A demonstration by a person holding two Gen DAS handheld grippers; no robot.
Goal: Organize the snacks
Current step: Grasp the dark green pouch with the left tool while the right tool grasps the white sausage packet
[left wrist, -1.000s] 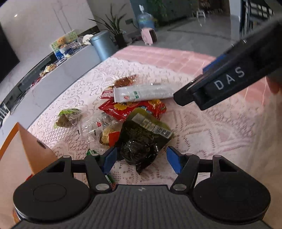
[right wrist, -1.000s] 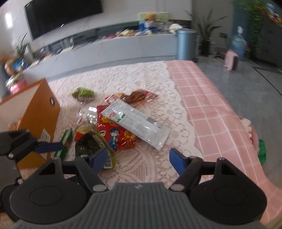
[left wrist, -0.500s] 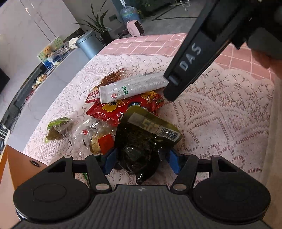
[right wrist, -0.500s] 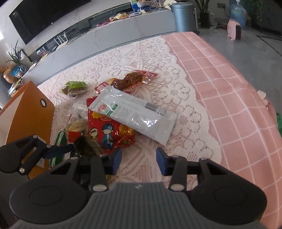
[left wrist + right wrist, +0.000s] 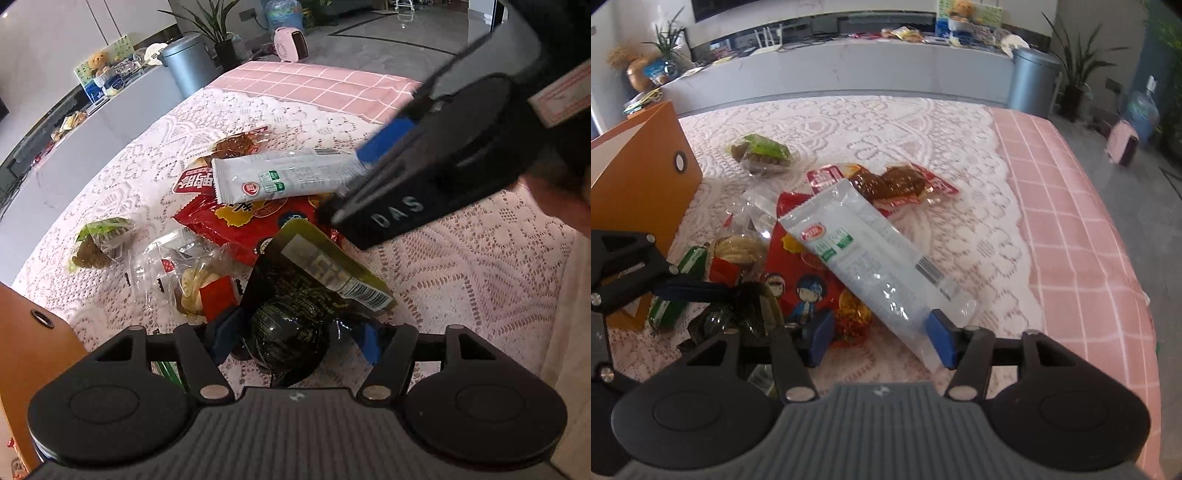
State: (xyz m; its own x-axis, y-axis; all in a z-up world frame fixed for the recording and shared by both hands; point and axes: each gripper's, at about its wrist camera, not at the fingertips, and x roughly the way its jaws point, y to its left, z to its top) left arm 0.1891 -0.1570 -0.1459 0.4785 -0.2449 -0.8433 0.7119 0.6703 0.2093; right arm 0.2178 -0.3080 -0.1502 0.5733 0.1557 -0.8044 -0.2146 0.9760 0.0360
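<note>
A pile of snacks lies on the lace tablecloth. My left gripper (image 5: pixel 295 341) is shut on the dark green packet (image 5: pixel 306 299), pinching its near end; it also shows in the right wrist view (image 5: pixel 738 314). My right gripper (image 5: pixel 881 334) is open, its jaws astride the near end of the long white packet (image 5: pixel 864 262), which lies on a red snack bag (image 5: pixel 809 284). In the left wrist view the white packet (image 5: pixel 284 177) lies across the red bag (image 5: pixel 255 221), with the right gripper's fingers (image 5: pixel 384 142) at its end.
An orange box (image 5: pixel 635 184) stands at the left. A brown meat packet (image 5: pixel 886 181), a green-wrapped snack (image 5: pixel 761 151), a clear-wrapped pastry (image 5: pixel 192 284) and a small green stick (image 5: pixel 679 284) lie around the pile. Pink checked cloth (image 5: pixel 1082 236) covers the table's right side.
My left gripper has closed on the dark green packet. My right gripper came down to the white packet's end, narrowed, then opened wider around it.
</note>
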